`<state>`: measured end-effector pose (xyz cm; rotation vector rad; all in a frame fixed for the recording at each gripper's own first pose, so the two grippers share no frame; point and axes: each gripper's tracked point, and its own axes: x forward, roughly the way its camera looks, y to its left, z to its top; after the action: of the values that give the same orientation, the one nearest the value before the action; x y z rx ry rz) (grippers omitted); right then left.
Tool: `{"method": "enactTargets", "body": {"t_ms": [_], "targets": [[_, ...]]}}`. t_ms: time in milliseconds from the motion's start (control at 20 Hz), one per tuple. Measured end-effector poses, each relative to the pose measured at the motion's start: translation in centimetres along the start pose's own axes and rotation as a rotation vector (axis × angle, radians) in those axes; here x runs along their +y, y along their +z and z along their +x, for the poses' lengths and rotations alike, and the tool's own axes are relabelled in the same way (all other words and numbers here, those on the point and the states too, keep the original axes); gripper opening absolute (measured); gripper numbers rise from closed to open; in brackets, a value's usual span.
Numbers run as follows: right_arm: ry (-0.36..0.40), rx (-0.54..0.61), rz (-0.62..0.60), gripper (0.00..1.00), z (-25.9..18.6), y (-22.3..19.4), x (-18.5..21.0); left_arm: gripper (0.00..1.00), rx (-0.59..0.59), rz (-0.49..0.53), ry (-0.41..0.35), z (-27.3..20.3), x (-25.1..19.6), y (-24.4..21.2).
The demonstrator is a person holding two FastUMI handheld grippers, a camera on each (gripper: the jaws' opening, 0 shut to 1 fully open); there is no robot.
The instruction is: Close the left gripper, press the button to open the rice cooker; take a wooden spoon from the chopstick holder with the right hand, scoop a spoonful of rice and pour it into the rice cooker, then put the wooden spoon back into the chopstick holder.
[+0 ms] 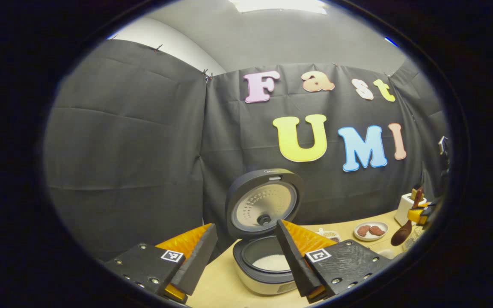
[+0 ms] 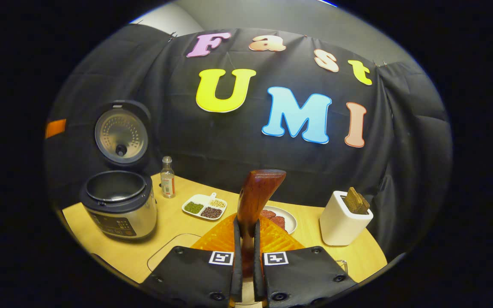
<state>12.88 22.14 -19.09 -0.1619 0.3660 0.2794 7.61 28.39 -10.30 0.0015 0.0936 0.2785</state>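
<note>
The rice cooker (image 1: 268, 278) stands with its lid (image 1: 263, 203) up, white rice in its pot. My left gripper (image 1: 246, 224) hovers open just before it, fingers on either side of the pot, nothing between them. My right gripper (image 2: 247, 239) is shut on the wooden spoon (image 2: 257, 192), whose reddish-brown end rises between the fingers. The cooker (image 2: 118, 205) sits to its left on the table. The white chopstick holder (image 2: 345, 220), with other wooden utensils inside, stands to the right. In the left gripper view, the spoon (image 1: 402, 234) hangs at the far right beside the holder (image 1: 405, 207).
On the wooden table (image 2: 165, 231) are a small bottle (image 2: 167, 177), a divided white dish of beans (image 2: 203, 207) and a plate of meat slices (image 2: 287, 220). That plate (image 1: 370, 231) also shows right of the cooker. The table's curved front edge is close below.
</note>
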Motion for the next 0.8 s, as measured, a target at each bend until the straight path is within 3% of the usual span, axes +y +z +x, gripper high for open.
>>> {"method": "enactTargets", "body": {"t_ms": [450,800], "targets": [[-0.038,0.017,-0.293,0.09,2.0,-4.7,2.2,0.85,0.035,-0.005,0.008,2.0,2.6,-1.7],[-0.034,0.042,-0.337,0.12,2.6,-6.9,3.5,0.85,0.036,-0.001,0.014,2.2,3.1,-1.7]]}}
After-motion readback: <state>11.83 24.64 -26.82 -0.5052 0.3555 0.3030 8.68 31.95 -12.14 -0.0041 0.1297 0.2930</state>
